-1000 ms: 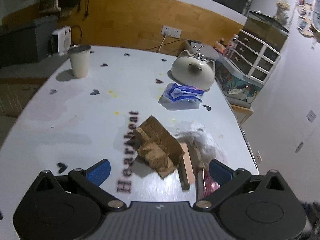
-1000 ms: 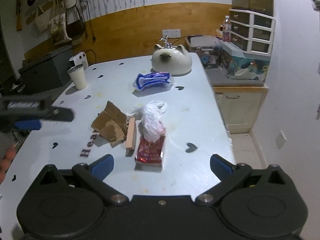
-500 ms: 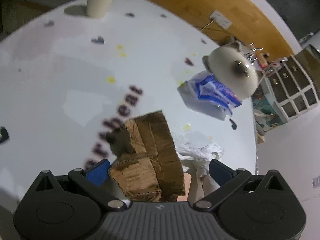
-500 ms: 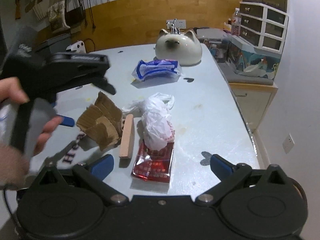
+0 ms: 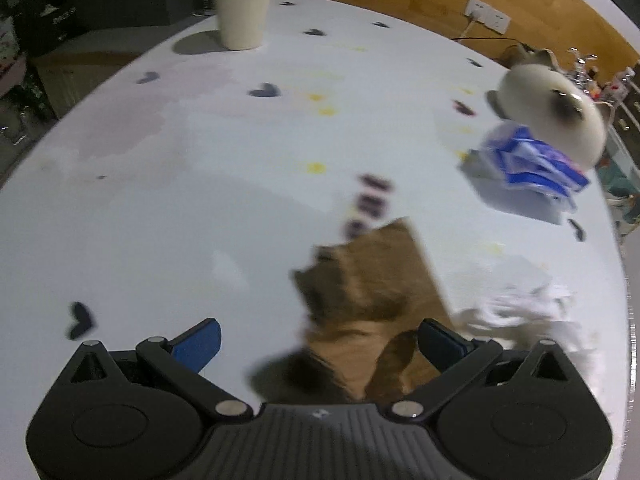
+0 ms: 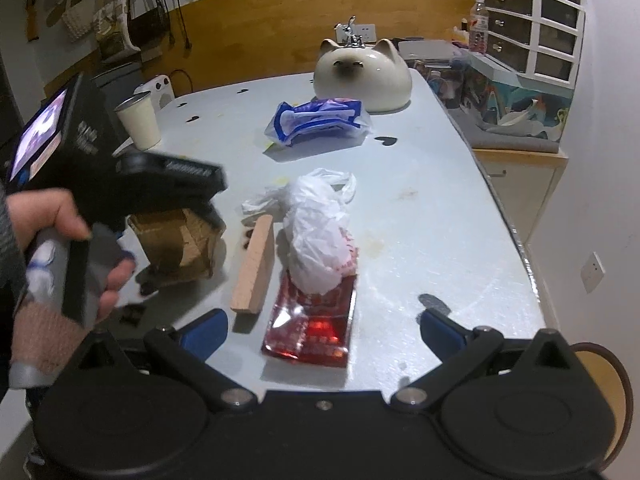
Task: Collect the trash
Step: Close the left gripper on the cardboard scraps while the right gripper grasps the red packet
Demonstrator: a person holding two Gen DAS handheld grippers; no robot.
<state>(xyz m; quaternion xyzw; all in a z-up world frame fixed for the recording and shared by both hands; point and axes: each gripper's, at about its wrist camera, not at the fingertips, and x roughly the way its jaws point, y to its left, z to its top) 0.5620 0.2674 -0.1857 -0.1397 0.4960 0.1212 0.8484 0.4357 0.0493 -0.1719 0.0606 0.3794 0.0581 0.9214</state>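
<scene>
The left half of the tabletop [image 5: 160,184] lies bare, from the near edge to the cup [image 5: 243,8] at the far left. Toward the right, the torn cardboard [image 5: 372,288] sits between the spread left tongs [image 5: 320,340]. Just right of it a wooden block [image 6: 256,264], a crumpled white bag [image 6: 320,236] and a red packet [image 6: 316,324] crowd together. The right tongs [image 6: 322,330] gape over the packet. Farther off, a blue wrapper [image 6: 318,120] and cat-shaped dish [image 6: 362,76] block the far right; the strip along the right edge is open.
</scene>
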